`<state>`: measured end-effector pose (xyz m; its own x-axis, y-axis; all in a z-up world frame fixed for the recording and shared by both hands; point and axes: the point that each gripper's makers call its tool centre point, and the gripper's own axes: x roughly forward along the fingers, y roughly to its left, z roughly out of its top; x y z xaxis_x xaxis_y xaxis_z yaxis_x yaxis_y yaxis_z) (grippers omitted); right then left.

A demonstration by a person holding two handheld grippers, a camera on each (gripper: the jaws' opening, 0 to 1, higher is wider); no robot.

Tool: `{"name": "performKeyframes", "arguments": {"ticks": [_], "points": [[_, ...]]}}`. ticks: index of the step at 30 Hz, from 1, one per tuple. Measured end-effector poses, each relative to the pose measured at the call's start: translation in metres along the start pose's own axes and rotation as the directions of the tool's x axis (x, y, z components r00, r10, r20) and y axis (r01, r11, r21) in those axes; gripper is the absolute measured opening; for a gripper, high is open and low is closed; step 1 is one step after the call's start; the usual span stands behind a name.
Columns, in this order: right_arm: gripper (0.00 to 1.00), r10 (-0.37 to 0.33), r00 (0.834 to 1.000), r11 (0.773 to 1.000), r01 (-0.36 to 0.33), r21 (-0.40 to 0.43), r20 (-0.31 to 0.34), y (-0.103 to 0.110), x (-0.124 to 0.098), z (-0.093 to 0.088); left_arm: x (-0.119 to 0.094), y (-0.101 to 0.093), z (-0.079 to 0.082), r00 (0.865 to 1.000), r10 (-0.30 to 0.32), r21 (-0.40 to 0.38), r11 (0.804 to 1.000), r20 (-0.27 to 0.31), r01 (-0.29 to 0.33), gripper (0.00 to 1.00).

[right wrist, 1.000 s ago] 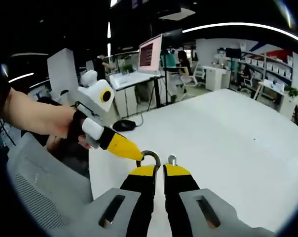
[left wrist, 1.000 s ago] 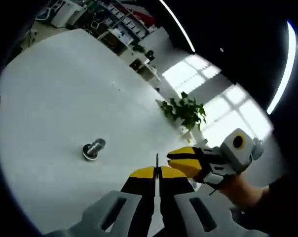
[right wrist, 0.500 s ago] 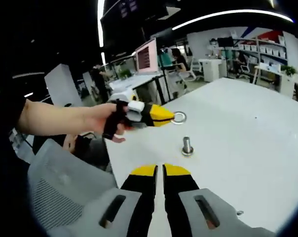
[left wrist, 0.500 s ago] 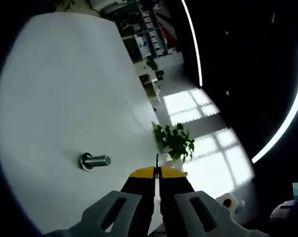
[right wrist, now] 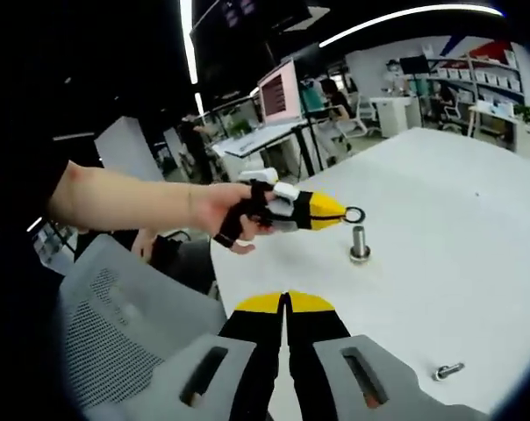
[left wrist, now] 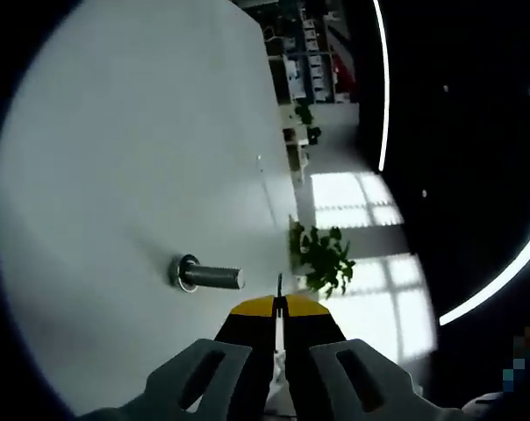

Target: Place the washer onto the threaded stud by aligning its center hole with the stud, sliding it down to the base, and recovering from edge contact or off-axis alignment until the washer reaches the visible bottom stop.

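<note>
Here, left to right:
Hand: a person's bare hand (right wrist: 225, 210) grips the left gripper (right wrist: 342, 212), reaching in over the table's near edge.
Washer: small flat grey metal ring (right wrist: 354, 215), pinched edge-on at the yellow jaw tips, just above and beside the stud's top.
Stud: short threaded grey metal stud (right wrist: 360, 243) upright on the plain white table (right wrist: 476, 237); it stands free of the washer.
Right gripper (right wrist: 285, 302): low, yellow-tipped jaws pressed together, holding nothing.
Loose bolt: small grey bolt (right wrist: 447, 371) lying on the table, far right.
</note>
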<state>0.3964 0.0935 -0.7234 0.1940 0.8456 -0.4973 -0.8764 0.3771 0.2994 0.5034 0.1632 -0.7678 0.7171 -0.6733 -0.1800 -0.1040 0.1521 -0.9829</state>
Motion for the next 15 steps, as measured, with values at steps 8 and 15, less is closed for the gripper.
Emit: {"name": "performKeyframes", "arguments": {"ticks": [8,15], "points": [[0.03,0.036,0.999,0.998,-0.037,0.058,0.011,0.005,0.002,0.000,0.003,0.016,0.014,0.999,0.022,-0.062,0.998,0.023,-0.021,0.00],[0.03,0.035,0.999,0.998,-0.036,0.059,0.013,0.004,0.001,0.000,0.003,0.025,0.025,0.999,0.033,-0.085,0.996,0.026,-0.031,0.00]]}}
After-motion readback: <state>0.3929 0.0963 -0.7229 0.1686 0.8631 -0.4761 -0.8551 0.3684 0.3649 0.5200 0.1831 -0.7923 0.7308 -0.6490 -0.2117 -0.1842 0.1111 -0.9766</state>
